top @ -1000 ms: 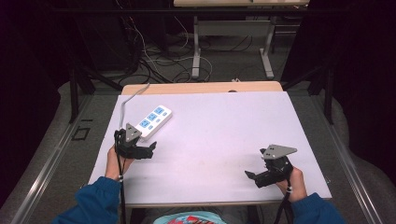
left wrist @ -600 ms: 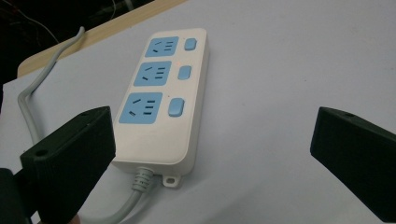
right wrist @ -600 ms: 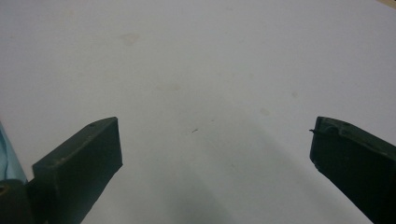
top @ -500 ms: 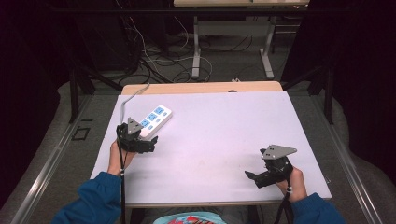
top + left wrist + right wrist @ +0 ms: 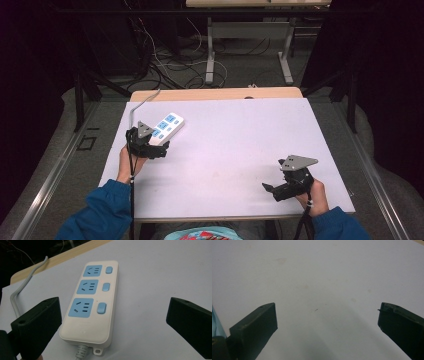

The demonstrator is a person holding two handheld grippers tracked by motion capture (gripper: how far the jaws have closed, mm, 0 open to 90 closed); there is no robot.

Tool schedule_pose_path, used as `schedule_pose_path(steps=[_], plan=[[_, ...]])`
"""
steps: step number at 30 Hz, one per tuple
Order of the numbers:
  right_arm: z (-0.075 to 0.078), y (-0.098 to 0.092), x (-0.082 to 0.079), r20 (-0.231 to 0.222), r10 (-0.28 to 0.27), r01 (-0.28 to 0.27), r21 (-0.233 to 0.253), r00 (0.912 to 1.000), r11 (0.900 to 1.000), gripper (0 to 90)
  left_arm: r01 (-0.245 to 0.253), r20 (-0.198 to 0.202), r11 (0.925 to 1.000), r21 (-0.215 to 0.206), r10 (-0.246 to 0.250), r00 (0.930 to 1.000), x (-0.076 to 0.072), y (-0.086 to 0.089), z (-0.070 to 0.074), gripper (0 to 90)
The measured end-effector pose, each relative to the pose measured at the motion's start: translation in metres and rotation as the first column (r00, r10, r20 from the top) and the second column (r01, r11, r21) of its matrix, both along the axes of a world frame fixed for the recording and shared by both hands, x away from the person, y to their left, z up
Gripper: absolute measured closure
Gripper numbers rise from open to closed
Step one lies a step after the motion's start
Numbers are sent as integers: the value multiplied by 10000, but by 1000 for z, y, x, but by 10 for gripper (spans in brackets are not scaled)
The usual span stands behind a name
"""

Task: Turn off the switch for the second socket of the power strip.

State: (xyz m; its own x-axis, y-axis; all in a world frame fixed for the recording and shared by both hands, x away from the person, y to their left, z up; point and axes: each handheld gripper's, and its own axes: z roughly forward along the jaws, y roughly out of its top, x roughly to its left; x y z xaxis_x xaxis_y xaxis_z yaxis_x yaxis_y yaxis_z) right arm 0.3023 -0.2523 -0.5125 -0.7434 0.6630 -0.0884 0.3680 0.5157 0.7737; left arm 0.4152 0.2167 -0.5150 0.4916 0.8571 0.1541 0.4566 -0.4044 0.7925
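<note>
A white power strip with three blue sockets lies flat near the table's far left corner, its long axis running diagonally from the left edge toward the far edge, grey cord end nearest the person. The left gripper, jaws wide apart, hovers at that end. The right gripper, also spread, sits near the front right corner.

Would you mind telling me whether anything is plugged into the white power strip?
Nothing is plugged in. The white power strip with blue sockets lies flat, face up, and all three sockets are bare in the left gripper view.
</note>
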Motion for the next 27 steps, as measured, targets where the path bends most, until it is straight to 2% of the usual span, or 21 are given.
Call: schedule_pose_path(steps=[2, 3, 4, 5, 7, 10, 14, 16, 19, 21, 23, 24, 25, 27], plan=[[0, 0, 0, -58, 11, -11, -3, 10000, 10000, 18, 47, 1, 9998, 192, -47, 10000, 2, 0, 0, 1], [0, 0, 0, -113, 12, -12, 6, 9999, 10000, 18, 37, -33, 10000, 47, -37, 10000, 3, -1, -1, 2], [0, 0, 0, -64, -17, 17, 24, 10000, 10000, 18, 60, -4, 9999, 135, -60, 10000, 4, 0, 0, 1], [0, 0, 0, -48, -3, 3, 11, 10000, 10000, 18, 38, -90, 10000, 18, -38, 10000, 5, 0, 0, 1], [0, 0, 0, -48, 8, -8, 4, 10000, 10000, 18, -10, -17, 10000, -6, 10, 10000, 7, 0, 1, 2], [0, 0, 0, -35, 42, -42, -3, 10000, 10000, 18, -45, 48, 10000, 70, 45, 10000, 11, 0, 2, 2], [0, 0, 0, -13, 27, -27, -42, 10000, 10000, 18, -133, -65, 9999, -69, 133, 9999, 16, -1, 1, 4], [0, 0, 0, 4, 25, -25, -27, 10000, 10000, 18, -92, 2, 9999, 108, 92, 10000, 18, 0, 1, 4], [0, 0, 0, -44, 20, -20, 11, 10000, 10000, 18, -176, -38, 9998, 14, 176, 9998, 21, -1, 1, 6], [0, 0, 0, -53, 13, -13, 9, 10000, 10000, 19, -224, -33, 9997, 131, 225, 9997, 22, -1, 1, 12], [0, 0, 0, -55, 22, -22, 13, 10000, 10000, 19, -250, -52, 9997, 75, 250, 9997, 24, -1, 1, 12], [0, 0, 0, -56, 16, -15, 11, 10000, 10000, 19, -279, 58, 9996, 98, 279, 9996, 26, -1, 1, 9], [0, 0, -1, -79, 0, 0, 19, 10000, 10000, 19, -264, -27, 9995, 148, 264, 9996, 27, -1, 2, 6], [0, 0, 0, -26, 8, -8, -12, 10000, 10000, 19, -278, -20, 9996, -5, 278, 9996, 28, -1, 3, 4]])
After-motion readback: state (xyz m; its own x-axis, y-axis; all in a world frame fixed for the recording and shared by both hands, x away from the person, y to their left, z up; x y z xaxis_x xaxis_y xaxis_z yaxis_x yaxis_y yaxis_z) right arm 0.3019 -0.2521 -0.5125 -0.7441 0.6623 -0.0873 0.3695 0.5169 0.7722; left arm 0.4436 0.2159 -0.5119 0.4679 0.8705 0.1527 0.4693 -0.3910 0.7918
